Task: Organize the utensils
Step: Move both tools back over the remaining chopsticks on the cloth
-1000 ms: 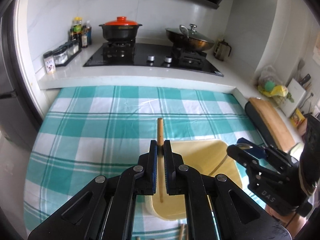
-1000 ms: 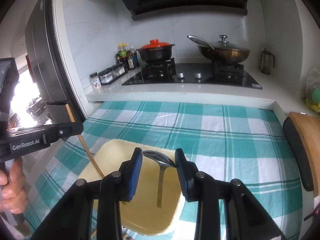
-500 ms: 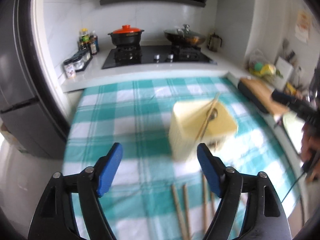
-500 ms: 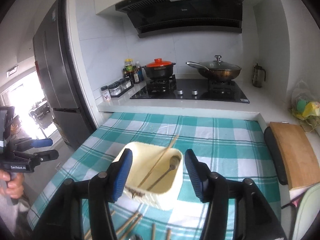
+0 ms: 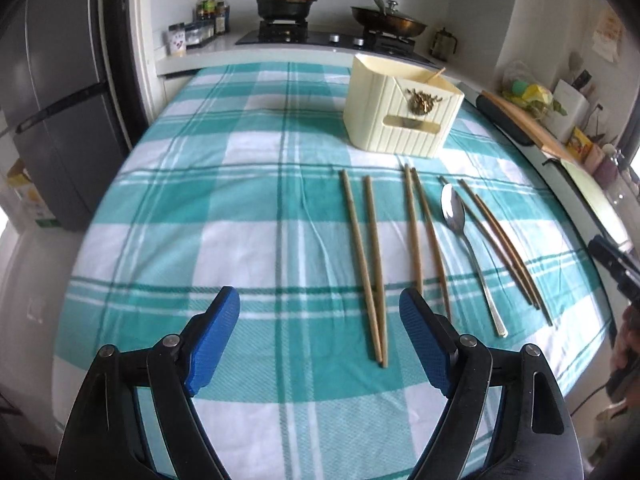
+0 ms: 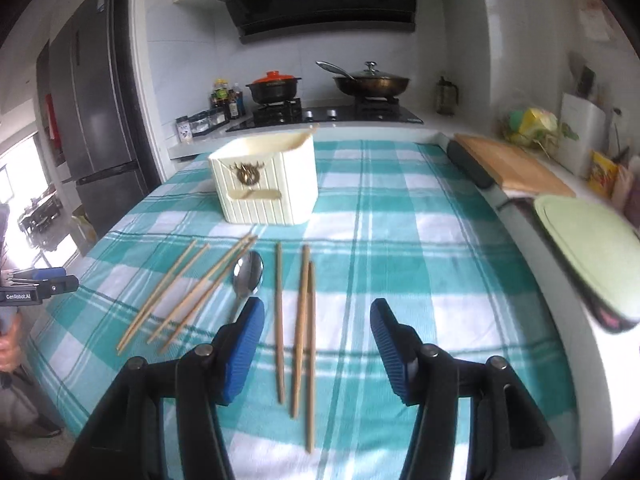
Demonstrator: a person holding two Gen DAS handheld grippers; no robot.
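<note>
The cream holder point(image 5: 402, 114) already has 1 chopstick tip poking out, while 6 chopsticks point(image 5: 370, 264) and 1 spoon point(image 5: 454, 210) still lie on the checked cloth point(image 5: 200, 216), and the left gripper point(image 5: 320, 336) and right gripper point(image 6: 316, 344), jaws just opened wide and empty, hover above them.

Chopsticks point(image 5: 362, 256) and spoon point(image 5: 468, 244) lie (flat) before cream holder point(image 5: 400, 110).

Woven cloth, wood and polished metal on a kitchen table

A matt checked tablecloth point(image 5: 224, 208) lay under plain wooden chopsticks point(image 5: 366, 256) and a glossy metal spoon point(image 5: 454, 210); the cream holder point(image 5: 396, 120) looked like ribbed, smooth plastic with a brass-coloured ornament, and the left gripper point(image 5: 319, 332) bore textured blue pads point(image 5: 214, 340) on black plastic
</note>
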